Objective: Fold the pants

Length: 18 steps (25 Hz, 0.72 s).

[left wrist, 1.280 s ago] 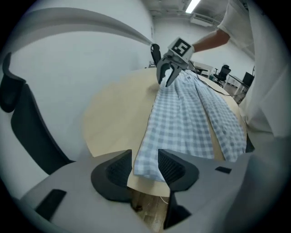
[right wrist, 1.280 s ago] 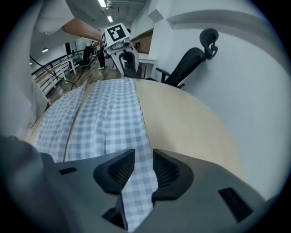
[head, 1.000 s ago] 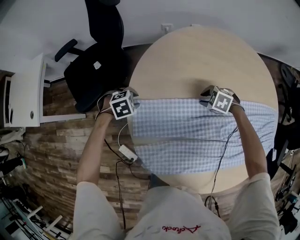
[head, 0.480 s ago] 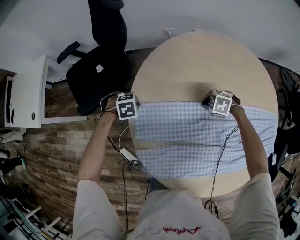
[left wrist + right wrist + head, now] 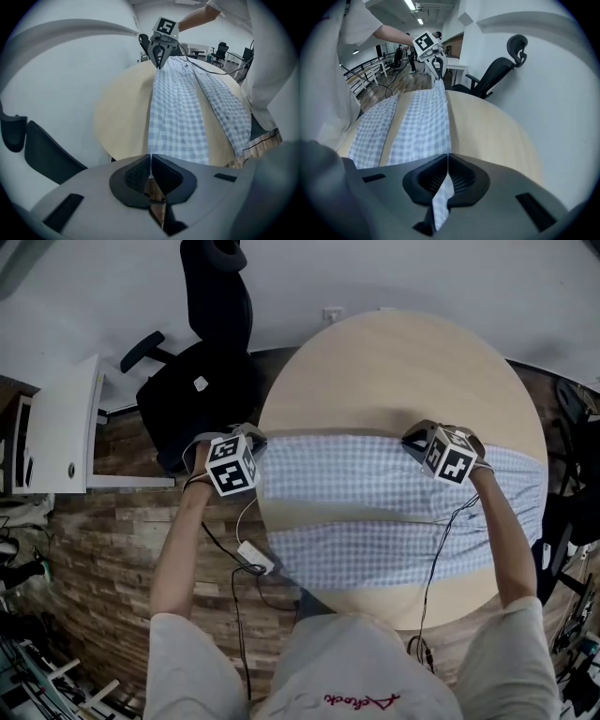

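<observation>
Wood-plank flooring (image 5: 103, 549) shows nearest, with a white power block (image 5: 253, 557) lying on it just left of the round, pale wooden table (image 5: 394, 362). Across the near half of that table lie the pants (image 5: 375, 521), blue-and-white checked. They are spread sideways in two long bands with a thin strip of bare tabletop between them, and they reach the rim at both ends. Both grippers point steeply down at the far edge of the cloth. The left gripper (image 5: 253, 435) sits at the table's left rim, its jaws pressed together on the hem, which runs up through the slit between the pads. The right gripper (image 5: 414, 439) is along the same edge toward the right, its jaws likewise clamped on the checked fabric. The cloth rises off the tabletop at both pinches. Beyond them is bare tabletop, then a black office chair (image 5: 202, 381) and a white cabinet (image 5: 61, 427) at the left, before a pale wall (image 5: 375, 268).
</observation>
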Available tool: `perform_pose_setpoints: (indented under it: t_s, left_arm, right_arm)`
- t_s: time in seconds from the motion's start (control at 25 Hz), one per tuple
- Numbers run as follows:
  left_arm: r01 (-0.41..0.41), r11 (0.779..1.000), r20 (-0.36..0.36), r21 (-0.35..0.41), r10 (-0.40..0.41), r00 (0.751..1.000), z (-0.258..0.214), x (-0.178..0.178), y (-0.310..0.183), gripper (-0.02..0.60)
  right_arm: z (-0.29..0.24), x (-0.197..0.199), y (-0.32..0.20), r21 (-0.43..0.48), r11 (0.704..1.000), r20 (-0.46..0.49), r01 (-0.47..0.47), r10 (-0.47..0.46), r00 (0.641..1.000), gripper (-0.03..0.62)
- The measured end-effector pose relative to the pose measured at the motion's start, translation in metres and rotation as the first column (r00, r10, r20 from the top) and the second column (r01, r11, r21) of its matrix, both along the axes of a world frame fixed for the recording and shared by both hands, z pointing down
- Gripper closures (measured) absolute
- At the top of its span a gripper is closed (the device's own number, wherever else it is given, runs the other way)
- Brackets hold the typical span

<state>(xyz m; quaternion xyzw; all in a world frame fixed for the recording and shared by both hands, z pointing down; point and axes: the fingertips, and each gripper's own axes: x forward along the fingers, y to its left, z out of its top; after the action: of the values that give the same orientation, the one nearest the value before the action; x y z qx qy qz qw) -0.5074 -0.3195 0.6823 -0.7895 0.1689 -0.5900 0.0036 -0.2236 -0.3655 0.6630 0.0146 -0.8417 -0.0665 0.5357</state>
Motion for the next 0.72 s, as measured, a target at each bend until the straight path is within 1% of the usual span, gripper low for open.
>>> perform_pose_setpoints:
  t_s: [0.12, 0.24, 0.44, 0.6, 0.72]
  left_arm:
    - [0.028, 0.997, -0.004, 0.074, -0.028, 1.000, -0.023, 0.000, 0.009, 0.541]
    - [0.026, 0.990, 0.014, 0.138, -0.028, 1.000, -0.046, 0.007, 0.027, 0.541]
    - [0.055, 0.974, 0.023, 0.222, -0.062, 0.998, -0.075, 0.012, 0.065, 0.541]
    - [0.067, 0.962, 0.048, 0.264, -0.082, 0.995, -0.074, 0.017, 0.116, 0.541]
    - [0.091, 0.955, 0.047, 0.281, -0.108, 0.993, -0.063, 0.020, 0.157, 0.541]
  right_arm:
    - [-0.026, 0.001, 0.012, 0.072, 0.997, 0.035, 0.008, -0.011, 0.999, 0.559]
    - [-0.051, 0.006, 0.032, 0.134, 0.991, 0.059, 0.021, -0.029, 0.998, 0.559]
    - [-0.080, 0.014, 0.075, 0.207, 0.978, 0.096, 0.034, -0.055, 0.994, 0.559]
    - [-0.087, 0.017, 0.125, 0.251, 0.966, 0.105, 0.061, -0.090, 0.990, 0.559]
    - [-0.083, 0.020, 0.161, 0.270, 0.960, 0.101, 0.072, -0.103, 0.990, 0.559]
